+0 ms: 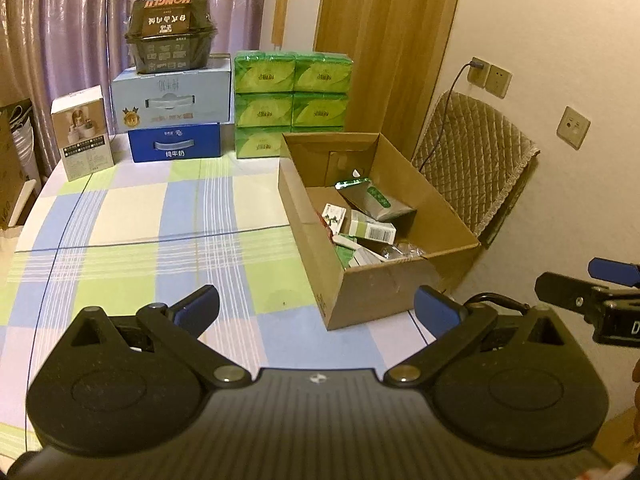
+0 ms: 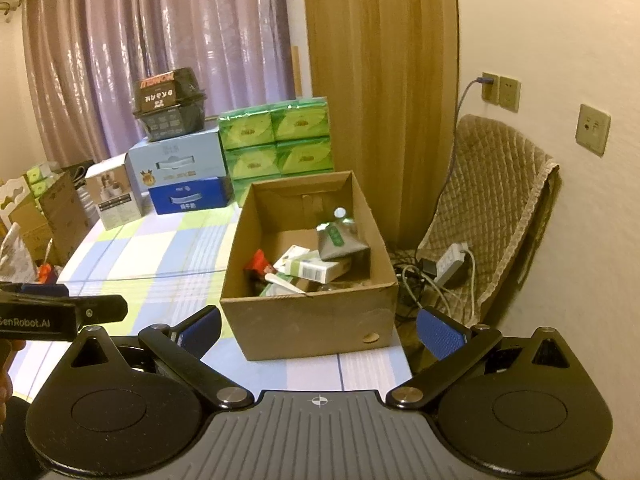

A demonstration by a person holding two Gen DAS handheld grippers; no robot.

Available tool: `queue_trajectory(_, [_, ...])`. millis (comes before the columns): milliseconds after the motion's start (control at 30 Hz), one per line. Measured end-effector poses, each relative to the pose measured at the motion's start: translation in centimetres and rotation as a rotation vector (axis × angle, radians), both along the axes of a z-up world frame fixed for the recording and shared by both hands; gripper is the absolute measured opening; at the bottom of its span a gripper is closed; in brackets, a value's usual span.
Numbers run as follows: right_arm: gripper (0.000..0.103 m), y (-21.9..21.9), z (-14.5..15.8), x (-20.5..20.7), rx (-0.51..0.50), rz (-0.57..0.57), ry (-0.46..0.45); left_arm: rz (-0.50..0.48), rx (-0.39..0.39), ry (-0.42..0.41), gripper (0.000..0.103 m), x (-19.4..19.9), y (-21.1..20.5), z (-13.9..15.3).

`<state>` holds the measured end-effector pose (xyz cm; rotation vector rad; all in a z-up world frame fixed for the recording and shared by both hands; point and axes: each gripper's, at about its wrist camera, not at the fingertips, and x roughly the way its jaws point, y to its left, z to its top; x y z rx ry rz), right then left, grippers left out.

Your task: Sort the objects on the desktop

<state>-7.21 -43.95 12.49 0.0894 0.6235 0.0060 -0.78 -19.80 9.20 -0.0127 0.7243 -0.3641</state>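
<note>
An open cardboard box (image 1: 372, 292) (image 2: 312, 320) stands at the right edge of the checked tablecloth (image 1: 160, 216) (image 2: 160, 248). Inside lie several small items: a grey pouch with a green label (image 1: 380, 200) (image 2: 338, 240), a white and green carton (image 1: 372, 230) (image 2: 316, 268) and a red wrapper (image 2: 258, 264). My left gripper (image 1: 316, 312) hangs open above the cloth, just left of the box's near corner, holding nothing. My right gripper (image 2: 318, 330) is open in front of the box's near wall, also holding nothing. Each gripper shows at the edge of the other's view.
At the table's far end stand a white product box (image 1: 82, 132), a pale blue carton (image 1: 172, 96) on a dark blue one (image 1: 174, 142), a black container (image 1: 172, 38) on top, and stacked green tissue packs (image 1: 292, 96). A padded chair (image 2: 496, 208), cables and a power strip (image 2: 448, 264) sit right of the table.
</note>
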Motion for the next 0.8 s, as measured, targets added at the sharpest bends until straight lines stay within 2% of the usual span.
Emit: queue_trajectory(800, [0.101, 0.1, 0.0, -1.6, 0.01, 0.007, 0.013, 0.038, -0.007, 0.032, 0.102, -1.2, 1.0, -0.4])
